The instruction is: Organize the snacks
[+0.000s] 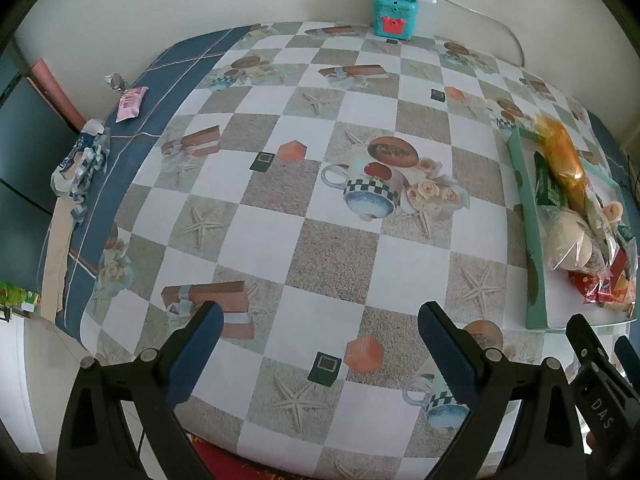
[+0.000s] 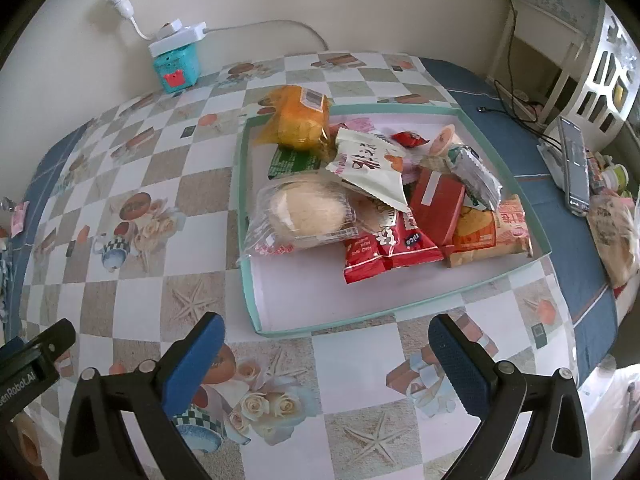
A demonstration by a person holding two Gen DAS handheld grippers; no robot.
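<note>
A shallow teal tray [image 2: 246,240] on the checked tablecloth holds several snack packs: an orange bag [image 2: 296,120], a clear-wrapped bun [image 2: 304,210], a white packet [image 2: 368,166], red packets [image 2: 380,248]. The tray also shows at the right of the left wrist view [image 1: 534,248]. My right gripper [image 2: 326,354] is open and empty, just short of the tray's near edge. My left gripper [image 1: 320,342] is open and empty over the bare cloth. A pink snack [image 1: 130,104], a wrapped candy [image 1: 114,80] and a blue-white packet [image 1: 82,164] lie at the table's far left.
A teal box with a white power strip on top [image 1: 394,16] stands at the back against the wall. A remote [image 2: 574,164] and cables lie right of the tray, with a bagged item [image 2: 612,232] near the right edge. The right gripper's finger [image 1: 592,356] shows beside my left one.
</note>
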